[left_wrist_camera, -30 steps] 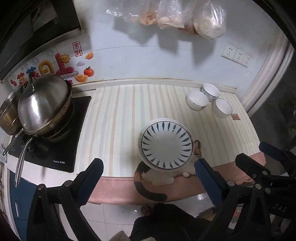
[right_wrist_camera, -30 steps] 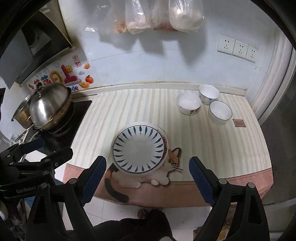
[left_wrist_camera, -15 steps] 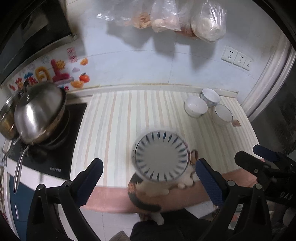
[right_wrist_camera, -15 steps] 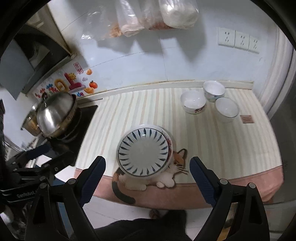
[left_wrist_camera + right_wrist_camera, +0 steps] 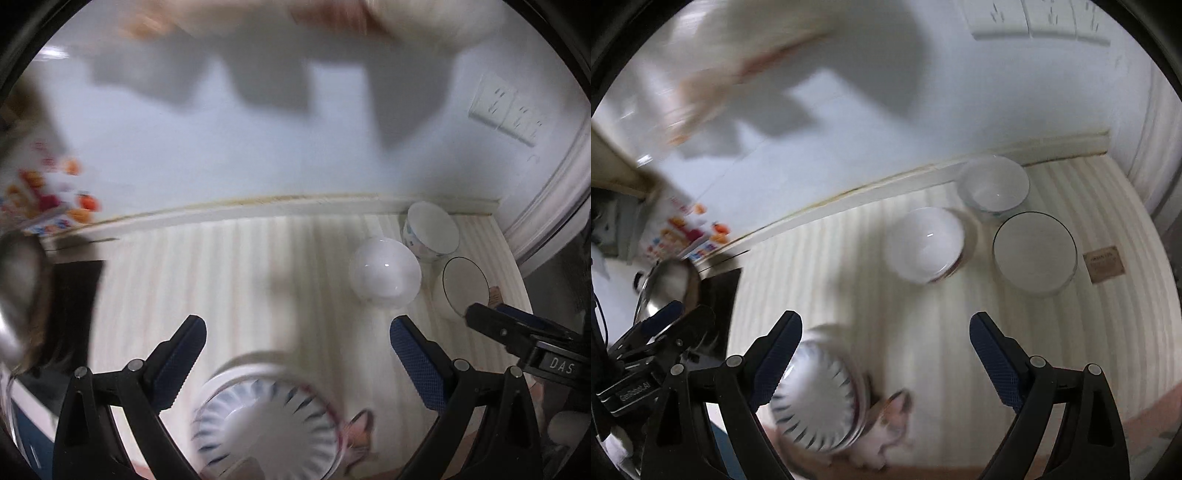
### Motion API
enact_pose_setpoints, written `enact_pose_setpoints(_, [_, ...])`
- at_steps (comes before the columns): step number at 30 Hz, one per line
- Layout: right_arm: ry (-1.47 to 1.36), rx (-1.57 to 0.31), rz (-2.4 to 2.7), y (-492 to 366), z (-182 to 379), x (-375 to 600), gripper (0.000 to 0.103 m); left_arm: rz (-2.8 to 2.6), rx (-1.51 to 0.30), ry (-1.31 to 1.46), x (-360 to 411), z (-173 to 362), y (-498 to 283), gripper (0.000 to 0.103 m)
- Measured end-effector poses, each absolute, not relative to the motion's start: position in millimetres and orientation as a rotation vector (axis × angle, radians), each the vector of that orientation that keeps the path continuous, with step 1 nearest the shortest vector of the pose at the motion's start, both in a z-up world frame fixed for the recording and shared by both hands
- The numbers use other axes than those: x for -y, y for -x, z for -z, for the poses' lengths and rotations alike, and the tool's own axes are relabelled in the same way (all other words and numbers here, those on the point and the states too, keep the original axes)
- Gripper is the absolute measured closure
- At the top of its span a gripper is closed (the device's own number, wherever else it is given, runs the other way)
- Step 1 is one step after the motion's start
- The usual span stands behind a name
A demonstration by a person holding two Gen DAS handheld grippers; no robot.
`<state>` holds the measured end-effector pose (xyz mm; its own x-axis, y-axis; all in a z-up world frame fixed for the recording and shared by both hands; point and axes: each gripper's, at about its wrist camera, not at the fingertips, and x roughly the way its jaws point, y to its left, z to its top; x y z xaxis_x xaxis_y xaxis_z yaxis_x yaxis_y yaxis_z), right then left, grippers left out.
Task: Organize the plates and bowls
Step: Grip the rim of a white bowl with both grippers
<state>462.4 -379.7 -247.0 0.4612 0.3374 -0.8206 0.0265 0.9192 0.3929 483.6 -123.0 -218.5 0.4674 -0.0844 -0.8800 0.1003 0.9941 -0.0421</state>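
Observation:
A white plate with blue petal marks (image 5: 266, 424) (image 5: 818, 402) sits near the counter's front edge on a cat-print mat. Three white bowls stand at the back right: one plain (image 5: 384, 271) (image 5: 925, 243), one with a flower pattern by the wall (image 5: 432, 230) (image 5: 993, 186), one with a dark rim (image 5: 465, 284) (image 5: 1034, 253). My left gripper (image 5: 297, 360) is open and empty above the plate. My right gripper (image 5: 884, 356) is open and empty, right of the plate and in front of the bowls. Both views are motion-blurred.
A steel pot (image 5: 666, 286) on a black cooktop (image 5: 75, 295) stands at the left. The striped counter (image 5: 229, 280) meets a white wall with sockets (image 5: 508, 109). Plastic bags hang above. A small brown label (image 5: 1104, 264) lies at the right.
Both grippers have moved forward and lower over the counter. The bowls look nearer and larger, and the plate has slid toward the bottom of both views.

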Motion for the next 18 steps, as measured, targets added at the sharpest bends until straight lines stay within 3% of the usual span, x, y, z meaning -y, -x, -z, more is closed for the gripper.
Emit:
enact_pose_setpoints(3, [-0.412, -1.166, -0.203, -514.7, 281.6, 400.4, 0.012, 0.127, -1.164, 0.003, 137.5, 253.9, -534.1, 0.001])
enact_pose_setpoints(5, [-0.413, -1.218, -0.202, -547.0, 304.5, 408.2, 0.019, 0.168, -1.236, 0.038, 145.7, 279.5, -564.1, 0.008])
enact_pose_setpoints(10, [-0.374, -1.326, -0.219, -605.2, 353.2, 413.2, 0.04, 0.225, -1.377, 0.073, 165.9, 334.6, -611.3, 0.04])
enact_pose_setpoints(18, [-0.25, -1.444, -0.194, -641.9, 397.5, 401.9, 0.076, 0.288, -1.517, 0.049, 191.0, 386.1, -625.1, 0.074])
